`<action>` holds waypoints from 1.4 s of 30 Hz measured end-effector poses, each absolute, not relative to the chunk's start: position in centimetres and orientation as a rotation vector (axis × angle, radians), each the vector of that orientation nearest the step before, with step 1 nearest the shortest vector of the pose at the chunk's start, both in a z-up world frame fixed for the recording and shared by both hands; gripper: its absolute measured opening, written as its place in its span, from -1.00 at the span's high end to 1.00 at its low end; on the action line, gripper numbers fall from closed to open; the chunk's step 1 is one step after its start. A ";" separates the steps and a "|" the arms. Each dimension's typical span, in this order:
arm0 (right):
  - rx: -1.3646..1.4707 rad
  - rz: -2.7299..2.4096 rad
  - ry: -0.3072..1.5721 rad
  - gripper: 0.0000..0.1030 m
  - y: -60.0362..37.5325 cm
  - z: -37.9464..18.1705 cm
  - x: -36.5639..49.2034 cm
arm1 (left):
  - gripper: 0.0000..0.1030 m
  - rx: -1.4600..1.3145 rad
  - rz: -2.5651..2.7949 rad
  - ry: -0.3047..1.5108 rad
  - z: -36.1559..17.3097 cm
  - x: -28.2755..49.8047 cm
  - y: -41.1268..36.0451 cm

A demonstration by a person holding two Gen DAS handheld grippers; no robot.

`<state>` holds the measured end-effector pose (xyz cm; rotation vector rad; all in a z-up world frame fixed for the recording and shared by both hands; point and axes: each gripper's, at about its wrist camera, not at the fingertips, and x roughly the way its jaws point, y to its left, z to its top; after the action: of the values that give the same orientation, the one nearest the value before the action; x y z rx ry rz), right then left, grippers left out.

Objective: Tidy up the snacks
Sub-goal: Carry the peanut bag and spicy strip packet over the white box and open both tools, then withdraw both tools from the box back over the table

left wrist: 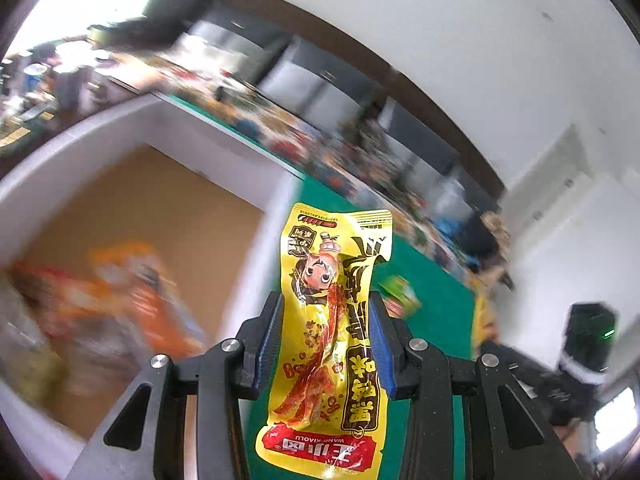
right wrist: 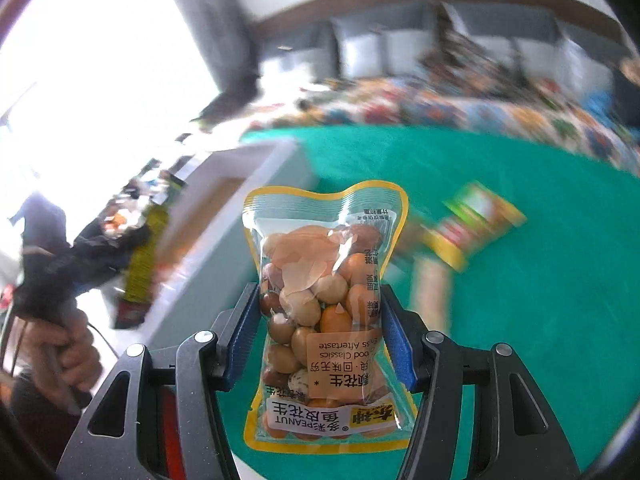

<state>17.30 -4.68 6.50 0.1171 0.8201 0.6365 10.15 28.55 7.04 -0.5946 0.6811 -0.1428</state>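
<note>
We are gripping a yellow snack strip [left wrist: 326, 340] in the left gripper [left wrist: 326, 344] and a peanut bag [right wrist: 326, 312] in the right gripper [right wrist: 326, 332]; either could be slipping short of the white box [left wrist: 224, 148] at ten o'clock.

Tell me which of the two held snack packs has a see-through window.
The peanut pack in the right gripper; the yellow pack is opaque.
</note>
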 end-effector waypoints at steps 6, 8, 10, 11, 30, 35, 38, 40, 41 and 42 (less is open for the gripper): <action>0.043 0.829 0.812 -0.18 9.0 8.9 19.5 | 0.11 -0.482 0.118 0.716 5.5 9.4 36.9; 0.025 0.881 0.837 -0.22 13.3 8.1 19.9 | -0.02 -0.443 0.233 0.760 3.6 9.3 38.9; -0.016 0.896 0.873 -0.46 17.0 6.3 20.1 | -0.68 -0.424 0.318 0.808 1.8 8.9 39.9; -0.047 0.884 0.896 -0.53 18.1 5.5 20.3 | -0.77 -0.419 0.361 0.826 0.9 8.6 40.3; -0.135 0.219 0.921 -0.57 -14.5 -9.4 18.9 | -0.99 -0.292 -0.037 0.687 5.3 8.6 18.1; -0.027 -0.004 0.930 -0.57 -24.8 -10.6 18.9 | -0.99 -0.200 -0.210 0.860 -0.2 13.3 7.2; 0.020 -0.093 0.934 -0.57 -28.7 -11.1 19.8 | -0.99 -0.151 -0.183 0.966 -4.7 16.2 3.5; 0.055 -0.101 0.927 -0.58 -30.2 -11.4 19.8 | -0.99 -0.113 -0.139 0.980 -6.6 17.5 2.4; 0.070 -0.101 0.919 -0.59 -30.6 -11.5 19.8 | -0.99 -0.097 -0.123 0.983 -7.3 18.1 2.5; 0.079 -0.098 0.907 -0.62 -30.9 -11.6 19.7 | -0.99 -0.077 -0.105 0.983 -8.0 18.6 2.5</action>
<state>19.73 -30.90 -11.60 0.0788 0.9074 -0.0984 18.64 2.51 -8.02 -0.0769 0.9831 -0.1053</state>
